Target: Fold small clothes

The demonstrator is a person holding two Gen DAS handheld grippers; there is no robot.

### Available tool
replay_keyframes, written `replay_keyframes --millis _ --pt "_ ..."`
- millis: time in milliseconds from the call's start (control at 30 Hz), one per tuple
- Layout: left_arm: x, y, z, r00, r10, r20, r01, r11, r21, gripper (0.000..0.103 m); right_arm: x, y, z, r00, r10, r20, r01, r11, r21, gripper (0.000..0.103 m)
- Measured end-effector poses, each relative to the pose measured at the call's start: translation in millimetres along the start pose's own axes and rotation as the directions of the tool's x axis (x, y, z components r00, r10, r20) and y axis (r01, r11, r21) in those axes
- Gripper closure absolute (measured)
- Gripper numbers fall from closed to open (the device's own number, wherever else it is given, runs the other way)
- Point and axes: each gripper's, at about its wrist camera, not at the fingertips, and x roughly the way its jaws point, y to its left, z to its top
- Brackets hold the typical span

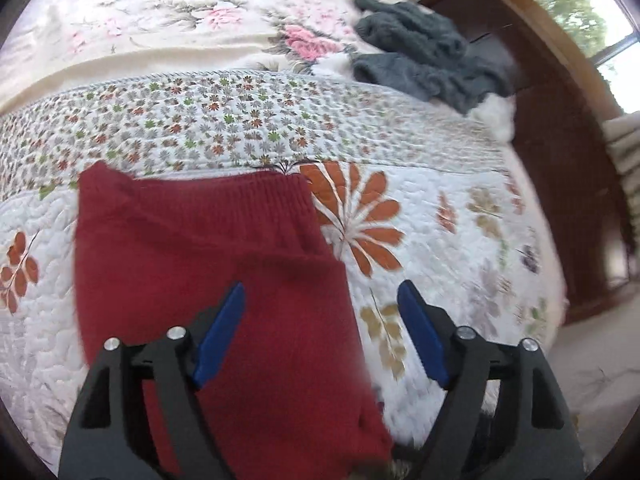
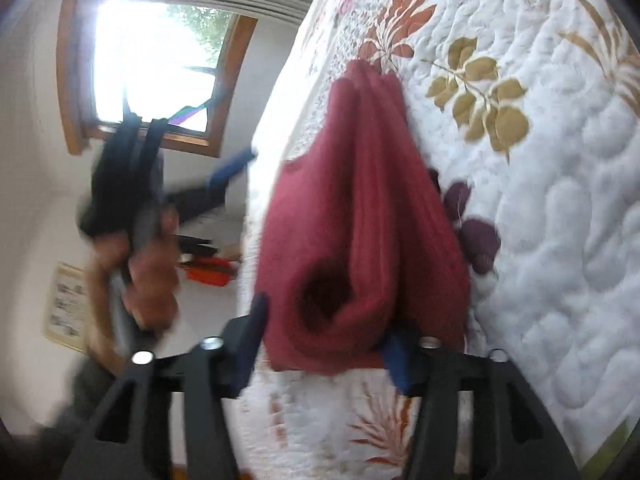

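Quilted white fabric with orange, tan and purple leaf and flower prints covers the bed (image 1: 440,208), the largest thing in both views; a band of small flowers crosses it farther back, and beyond that lies a cream blanket (image 1: 160,20) with pink roses. Dark wooden furniture (image 1: 560,160) stands past the bed's far side, under a window (image 1: 580,12).

On the quilt lies a red knitted garment (image 1: 208,272) — folded into a thick block, its ribbed hem at the far end in the left wrist view. A grey fuzzy garment (image 1: 420,52) sits in a heap well apart from it, near the bed's far corner.

The left hand-held gripper (image 1: 320,300) hangs above the near part of the red garment with its blue fingers spread wide; the left finger is over the knit, the right one over bare quilt, and neither grips anything. In the right wrist view this same tool shows blurred at the left, held in a person's hand (image 2: 148,272) clear of the bed.

The right hand-held gripper (image 2: 320,340) sits at the garment's near folded end — the rolled layers bulge between its blue fingers, which are partly closed around the bundle. Motion blur makes it hard to judge how firmly it pinches.
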Motion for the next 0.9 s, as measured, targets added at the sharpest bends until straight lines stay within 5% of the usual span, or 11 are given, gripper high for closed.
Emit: replay_keyframes --millis 67,233,267,300,433,600,733,900 --pt "-22.2 15.6 -17.5 0.998 -0.059 -0.007 0.059 0.998 -0.009 0.024 0.8 -0.4 13.5 0.997 0.054 -0.054 -0.052 0.998 0.030 0.031" --pt "-46.6 54.3 -71.5 0.973 -0.226 -0.050 0.222 0.972 -0.070 0.025 28.2 8.8 44.3 0.970 -0.018 -0.244 0.015 1.000 -0.011 0.032" --pt "-46.7 57.6 -80.5 0.965 -0.254 -0.060 0.249 0.965 -0.078 0.027 32.8 11.7 44.4 0.962 -0.039 -0.271 0.031 0.999 -0.032 0.041" --pt "-46.1 62.0 -88.6 0.957 -0.281 -0.068 0.275 0.958 -0.085 0.028 36.9 17.6 45.2 0.953 -0.097 -0.289 0.075 0.993 -0.086 0.071" --pt "-40.2 67.3 -113.3 0.921 -0.379 -0.090 0.370 0.924 -0.099 0.031 19.4 41.0 48.9 0.959 -0.180 -0.221 0.136 0.970 -0.199 0.082" --pt "-1.5 78.1 -132.2 0.915 -0.370 -0.163 0.348 0.926 -0.149 0.034 27.1 11.1 51.1 0.949 -0.194 -0.248 0.166 0.977 -0.131 0.079" --pt "10.4 87.1 -139.8 0.909 -0.387 -0.156 0.359 0.916 -0.180 0.035 20.5 21.8 59.8 0.968 -0.136 -0.211 0.118 0.988 -0.099 0.049" --pt "16.7 92.1 -141.3 0.906 -0.391 -0.160 0.358 0.912 -0.202 0.036 33.1 16.7 69.1 0.962 -0.131 -0.238 0.116 0.990 -0.075 0.053"
